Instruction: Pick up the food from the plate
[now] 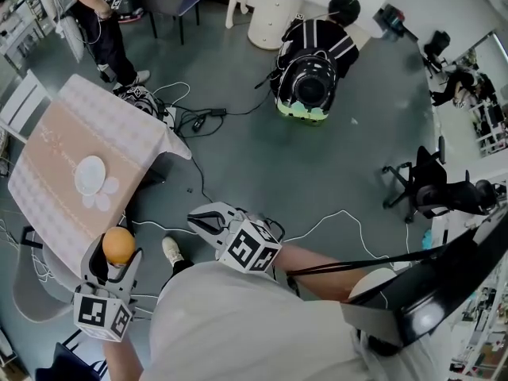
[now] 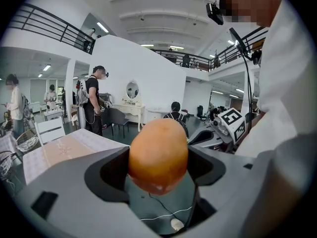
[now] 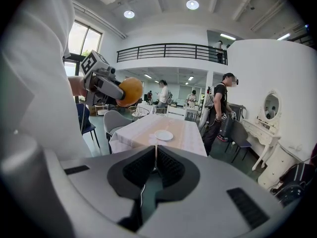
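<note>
Firmly, the left gripper (image 1: 117, 262) clamps the orange food (image 2: 158, 155); the right gripper (image 3: 156, 157) sits closed, empty.

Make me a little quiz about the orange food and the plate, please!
1. True or false: the white round plate on the cloth-covered table has nothing on it.
2. Where is the round orange food? A: on that plate. B: between the left gripper's jaws. C: on the floor.
3. Fill in: the right gripper's jaws are ____, with nothing between them.

Key: 1 true; 2 B; 3 shut.
</note>
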Demonstrator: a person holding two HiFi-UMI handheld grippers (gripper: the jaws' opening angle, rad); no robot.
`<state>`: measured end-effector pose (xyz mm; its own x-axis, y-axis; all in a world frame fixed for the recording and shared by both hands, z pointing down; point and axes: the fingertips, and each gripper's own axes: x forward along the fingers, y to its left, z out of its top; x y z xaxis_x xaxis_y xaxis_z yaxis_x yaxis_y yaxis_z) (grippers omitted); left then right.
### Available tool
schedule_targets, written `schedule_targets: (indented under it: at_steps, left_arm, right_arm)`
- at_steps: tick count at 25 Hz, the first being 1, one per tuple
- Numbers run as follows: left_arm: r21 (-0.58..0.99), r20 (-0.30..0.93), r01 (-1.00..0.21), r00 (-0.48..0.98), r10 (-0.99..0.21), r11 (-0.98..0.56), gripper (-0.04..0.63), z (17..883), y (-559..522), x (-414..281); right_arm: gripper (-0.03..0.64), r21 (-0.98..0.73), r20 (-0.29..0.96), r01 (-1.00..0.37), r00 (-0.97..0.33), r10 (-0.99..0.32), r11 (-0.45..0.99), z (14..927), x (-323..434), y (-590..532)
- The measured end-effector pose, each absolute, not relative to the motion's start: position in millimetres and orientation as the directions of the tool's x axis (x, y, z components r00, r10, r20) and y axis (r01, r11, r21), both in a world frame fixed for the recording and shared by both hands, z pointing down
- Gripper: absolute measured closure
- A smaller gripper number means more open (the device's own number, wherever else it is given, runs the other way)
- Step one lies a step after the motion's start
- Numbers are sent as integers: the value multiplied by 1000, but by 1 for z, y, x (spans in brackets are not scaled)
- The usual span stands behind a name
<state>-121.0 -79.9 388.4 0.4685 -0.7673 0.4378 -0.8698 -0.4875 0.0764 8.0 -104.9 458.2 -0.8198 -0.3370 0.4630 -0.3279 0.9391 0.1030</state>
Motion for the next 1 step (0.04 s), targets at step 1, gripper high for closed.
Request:
schedule_targets:
  at_steps: [1]
  left_arm:
    - [75, 439, -869, 469, -767, -489, 230, 388, -82, -122]
  right_arm:
    - [595, 103, 463, -327, -820, -336, 939, 458, 7, -107]
